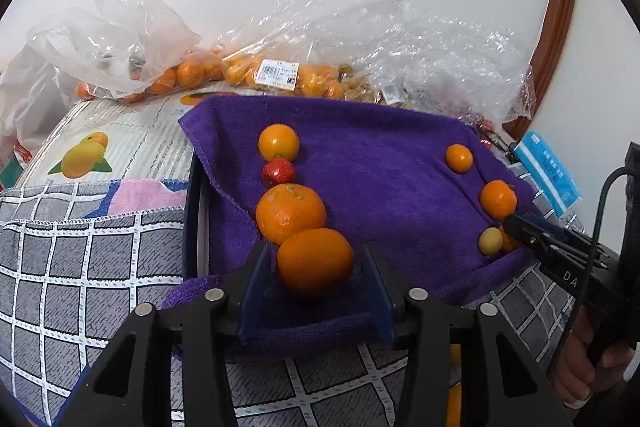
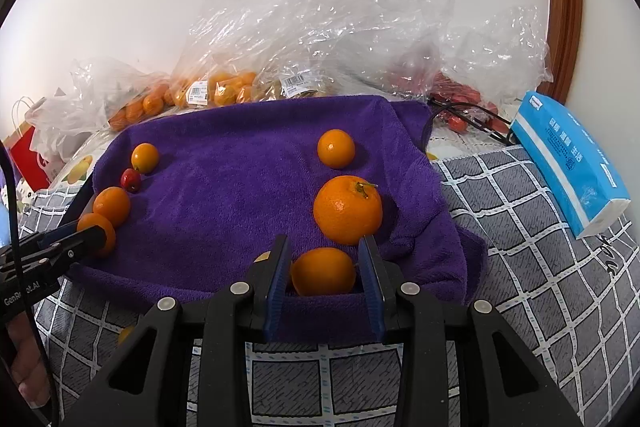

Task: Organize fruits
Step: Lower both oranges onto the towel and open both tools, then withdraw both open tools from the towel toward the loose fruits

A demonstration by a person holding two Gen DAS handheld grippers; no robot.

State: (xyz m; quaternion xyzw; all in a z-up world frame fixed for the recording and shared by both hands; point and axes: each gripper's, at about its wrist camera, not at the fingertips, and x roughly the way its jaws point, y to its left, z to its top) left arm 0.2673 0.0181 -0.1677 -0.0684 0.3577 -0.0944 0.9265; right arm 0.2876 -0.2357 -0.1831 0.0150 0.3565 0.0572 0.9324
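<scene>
On a purple towel (image 1: 380,155) the fruit lies in two lines. The left line holds an orange (image 1: 279,143), a small red fruit (image 1: 279,171), a big orange (image 1: 291,213) and a nearest orange (image 1: 316,267). My left gripper (image 1: 314,249) stands open around that nearest orange, with a slim gap at each pad. The right line has a small orange (image 2: 336,149), a stemmed big orange (image 2: 347,209) and a front orange (image 2: 323,271). My right gripper (image 2: 324,247) is shut on the front orange. A yellowish small fruit (image 1: 491,241) lies just left of it.
Crinkled clear plastic bags (image 2: 312,27) with more oranges lie along the back wall. A blue tissue pack (image 2: 568,163) sits at the right on the grey checked cloth (image 2: 520,227). A red paper bag (image 2: 28,155) stands far left. A black cable (image 2: 460,115) lies behind the towel.
</scene>
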